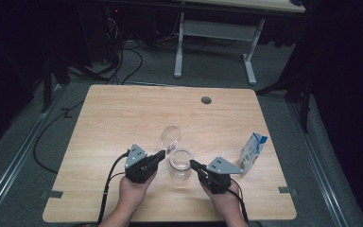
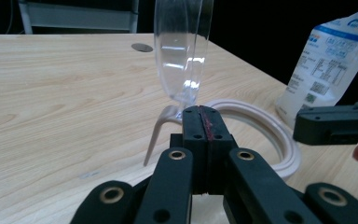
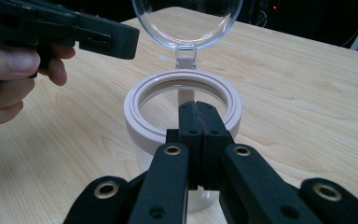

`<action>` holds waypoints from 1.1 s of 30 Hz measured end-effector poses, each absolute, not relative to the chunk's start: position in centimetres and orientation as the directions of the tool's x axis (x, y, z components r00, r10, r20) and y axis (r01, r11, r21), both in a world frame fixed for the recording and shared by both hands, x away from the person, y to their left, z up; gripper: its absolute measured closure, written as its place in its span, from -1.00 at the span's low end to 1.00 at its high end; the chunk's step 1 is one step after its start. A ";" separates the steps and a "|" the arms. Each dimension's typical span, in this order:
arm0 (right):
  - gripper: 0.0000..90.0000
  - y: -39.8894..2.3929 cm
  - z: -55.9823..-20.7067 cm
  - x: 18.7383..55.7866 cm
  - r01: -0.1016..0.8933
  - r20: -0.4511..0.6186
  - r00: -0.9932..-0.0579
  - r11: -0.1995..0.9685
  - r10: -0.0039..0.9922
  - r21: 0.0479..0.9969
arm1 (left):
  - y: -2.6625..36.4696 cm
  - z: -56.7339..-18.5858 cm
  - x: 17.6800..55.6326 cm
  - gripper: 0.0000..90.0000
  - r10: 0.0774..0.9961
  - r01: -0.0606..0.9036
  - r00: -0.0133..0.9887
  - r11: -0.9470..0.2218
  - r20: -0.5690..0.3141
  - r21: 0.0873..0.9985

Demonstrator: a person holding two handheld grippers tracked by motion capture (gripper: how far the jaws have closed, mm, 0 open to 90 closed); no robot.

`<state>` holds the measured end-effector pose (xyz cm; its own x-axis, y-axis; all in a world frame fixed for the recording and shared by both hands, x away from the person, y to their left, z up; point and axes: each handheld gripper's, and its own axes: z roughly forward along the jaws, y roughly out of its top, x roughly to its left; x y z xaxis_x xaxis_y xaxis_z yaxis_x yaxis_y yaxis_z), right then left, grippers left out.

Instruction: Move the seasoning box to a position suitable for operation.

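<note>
A clear jar (image 1: 180,164) with a white rim (image 3: 140,116) stands near the table's front middle. Its hinged clear lid (image 1: 171,136) is swung up and open behind it. My left gripper (image 1: 160,154) sits just left of the jar, jaws shut with nothing between them. In the left gripper view its tips (image 2: 201,112) are close to the lid's (image 2: 182,46) hinge and the rim (image 2: 279,135). My right gripper (image 1: 193,164) is at the jar's right side, also shut and empty. In the right gripper view its tips (image 3: 197,106) point at the rim.
A white and blue pouch (image 1: 253,152) stands upright right of the jar, near the table's right edge. A grey round grommet (image 1: 206,100) sits at the table's (image 1: 113,113) far side. Beyond the table are a white desk frame (image 1: 179,47) and floor cables.
</note>
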<state>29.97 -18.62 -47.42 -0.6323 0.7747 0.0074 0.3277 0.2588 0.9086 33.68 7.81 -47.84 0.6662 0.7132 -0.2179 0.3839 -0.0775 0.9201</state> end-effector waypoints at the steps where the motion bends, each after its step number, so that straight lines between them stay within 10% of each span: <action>1: 0.98 -18.6 -47.4 30.0 0.329 0.010 -0.633 0.257 0.774 0.908 | 8.0 -48.0 33.6 1.00 0.718 0.383 0.664 -0.086 -0.209 0.920; 33: 0.61 -26.1 -49.9 27.9 0.450 0.007 -0.395 0.187 0.919 0.873 | 16.3 -52.3 32.1 0.80 0.737 0.436 0.660 -0.217 -0.146 0.873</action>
<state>27.95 -26.09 -49.94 -0.3948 0.9188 0.0071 0.4499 0.1866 0.8734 32.14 16.35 -52.29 0.6597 0.7373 -0.1456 0.4357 -0.2174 0.8734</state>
